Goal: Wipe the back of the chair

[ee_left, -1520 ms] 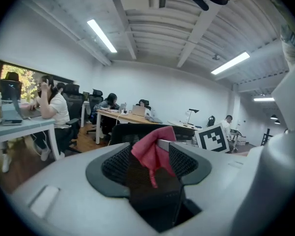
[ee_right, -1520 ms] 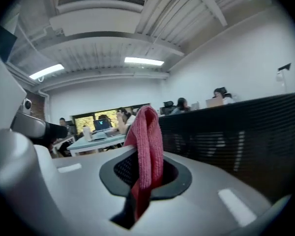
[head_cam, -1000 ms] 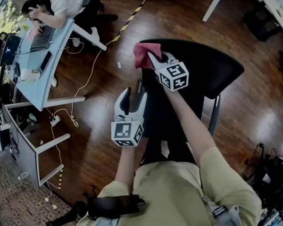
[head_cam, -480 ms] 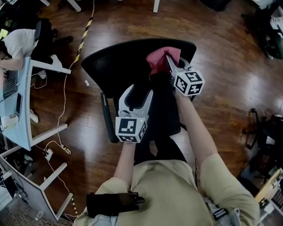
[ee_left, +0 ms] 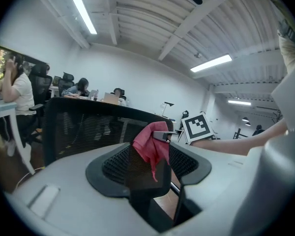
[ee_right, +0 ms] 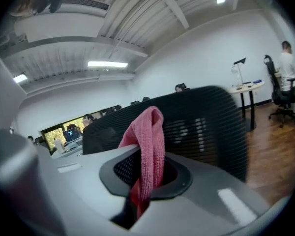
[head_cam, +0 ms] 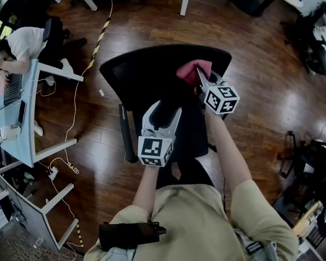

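**A:** In the head view, where is the cloth?

**B:** The red cloth (head_cam: 193,71) is bunched at the top edge of the chair (head_cam: 146,72), toward the right end. The right gripper (head_cam: 200,78) is clamped on it. The chair back is a black, curved panel above a glossy wooden floor (head_cam: 261,91). The left gripper (head_cam: 163,112) hangs over the chair's near side with its jaws spread and nothing between them.

**A:** And the left gripper view?

**B:** It shows what the head view can't: the chair back is see-through mesh. The cloth droops in soft folds in front of it. This gripper's own jaws are dark and blurred, low in the frame.

**A:** The right gripper view?

**B:** The cloth has a looped, towel-like pile and hangs folded over between the jaws. The jaw tips are hidden under it. The mesh back rises just behind, and I can't tell whether they touch.
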`<state>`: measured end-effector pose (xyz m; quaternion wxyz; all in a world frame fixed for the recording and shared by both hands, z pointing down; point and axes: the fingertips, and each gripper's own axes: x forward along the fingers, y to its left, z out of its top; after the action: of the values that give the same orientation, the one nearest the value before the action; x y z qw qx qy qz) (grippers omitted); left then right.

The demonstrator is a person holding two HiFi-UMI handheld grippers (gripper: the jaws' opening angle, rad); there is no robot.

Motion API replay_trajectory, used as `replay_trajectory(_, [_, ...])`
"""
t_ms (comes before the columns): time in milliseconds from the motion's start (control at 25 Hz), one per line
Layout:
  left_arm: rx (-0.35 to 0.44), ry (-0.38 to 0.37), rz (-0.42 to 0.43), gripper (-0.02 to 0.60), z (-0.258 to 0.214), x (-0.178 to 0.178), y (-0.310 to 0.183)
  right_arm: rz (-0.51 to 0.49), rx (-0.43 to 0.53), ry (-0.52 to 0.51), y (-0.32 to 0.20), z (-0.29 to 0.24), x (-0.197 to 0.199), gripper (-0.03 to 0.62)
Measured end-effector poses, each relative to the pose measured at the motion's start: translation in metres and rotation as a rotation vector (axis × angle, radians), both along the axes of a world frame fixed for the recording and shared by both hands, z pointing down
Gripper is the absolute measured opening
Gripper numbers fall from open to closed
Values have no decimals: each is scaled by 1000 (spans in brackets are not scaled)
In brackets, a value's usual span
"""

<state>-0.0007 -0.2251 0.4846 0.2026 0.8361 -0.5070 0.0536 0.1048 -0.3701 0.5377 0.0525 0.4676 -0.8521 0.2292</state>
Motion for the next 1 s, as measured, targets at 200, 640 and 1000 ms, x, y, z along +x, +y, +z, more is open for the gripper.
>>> replay_trajectory(200, [-22, -47, -183, 239, 6, -91, 15, -309, -1, -51, 31, 11, -154, 17])
replay_trajectory(640, [-28, -163, -358, 233, 0, -212, 58, -525, -44, -147, 53, 18, -343, 17])
replay_trajectory(1000, [-14, -95, -131, 235, 14, -120, 20, -241, -56, -114, 11, 30, -168, 17])
